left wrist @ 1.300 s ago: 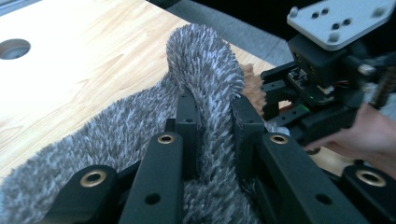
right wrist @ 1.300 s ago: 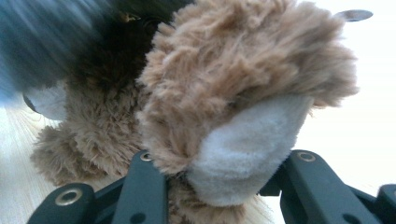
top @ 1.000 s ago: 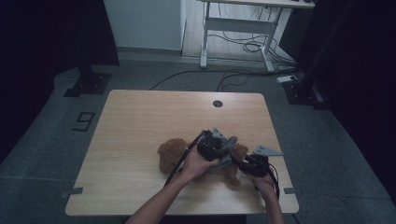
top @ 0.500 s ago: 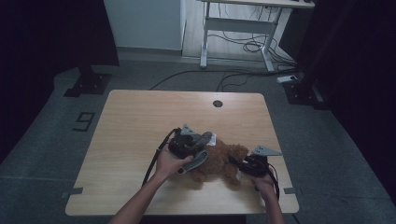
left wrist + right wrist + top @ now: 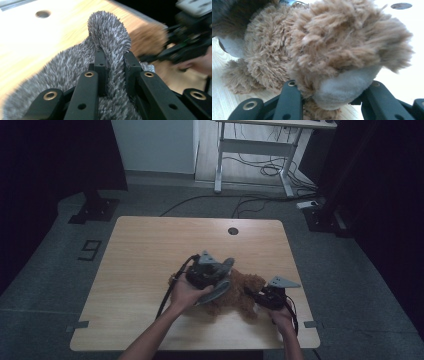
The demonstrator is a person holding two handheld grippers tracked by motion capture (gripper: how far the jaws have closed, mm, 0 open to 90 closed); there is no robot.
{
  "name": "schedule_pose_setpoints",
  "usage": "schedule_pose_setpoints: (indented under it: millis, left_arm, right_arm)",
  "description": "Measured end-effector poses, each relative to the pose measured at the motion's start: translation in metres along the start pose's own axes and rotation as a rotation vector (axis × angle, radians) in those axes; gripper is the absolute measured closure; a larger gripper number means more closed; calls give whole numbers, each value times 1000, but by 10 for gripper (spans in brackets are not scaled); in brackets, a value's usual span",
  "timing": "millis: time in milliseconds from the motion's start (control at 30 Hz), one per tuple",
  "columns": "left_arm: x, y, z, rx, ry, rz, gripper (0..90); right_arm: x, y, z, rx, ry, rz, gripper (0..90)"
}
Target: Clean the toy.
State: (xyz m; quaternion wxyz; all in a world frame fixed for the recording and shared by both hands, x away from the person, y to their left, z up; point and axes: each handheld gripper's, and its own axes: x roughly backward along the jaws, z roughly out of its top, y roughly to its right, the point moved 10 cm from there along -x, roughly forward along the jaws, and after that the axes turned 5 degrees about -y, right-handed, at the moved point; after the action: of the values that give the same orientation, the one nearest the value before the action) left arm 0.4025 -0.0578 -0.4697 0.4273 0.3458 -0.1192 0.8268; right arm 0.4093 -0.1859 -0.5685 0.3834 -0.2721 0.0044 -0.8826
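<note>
Left gripper [image 5: 113, 62] pinches a grey furry cloth [image 5: 75, 70] beside the teddy [image 5: 240, 292]. Right gripper [image 5: 329, 100] clamps teddy's foot. Dressing looks barely started.

Your left gripper [image 5: 216, 281] is clamped tight, forearm angled inward; your right gripper [image 5: 261, 296], close beside it, is likewise clamped.

Left gripper [image 5: 214, 279]: black body w/ grey three-cornered plate on top, black cable looping off the back. Up close, jaws are matte black bars w/ brass-ringed screw holes plus plain drilled holes. Right gripper [image 5: 267, 296]: same build, black, grey plate, thin black cable. Person's forearms bare, no sleeves. Right gripper jaws up close: black, brass eyelets again.
</note>
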Motion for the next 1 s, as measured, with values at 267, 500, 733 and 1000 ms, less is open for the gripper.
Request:
schedule_pose_setpoints:
  millis: [267, 500, 733, 1000]
  left_arm:
    - [-68, 39, 19, -37, -83, -61, 761]
    - [-57, 6, -2, 11, -120, -2, 761]
    - [-10, -41, -25, 51, -114, 106, 761]
    - [37, -73, -44, 121, -30, 146, 760]
  right_arm:
    - [1, -1, 2, 4, 10, -11, 649]
    - [1, 1, 1, 7, 2, -10, 651]
    - [1, 3, -1, -4, -1, -13, 651]
    - [1, 3, -2, -10, -5, -5, 651]
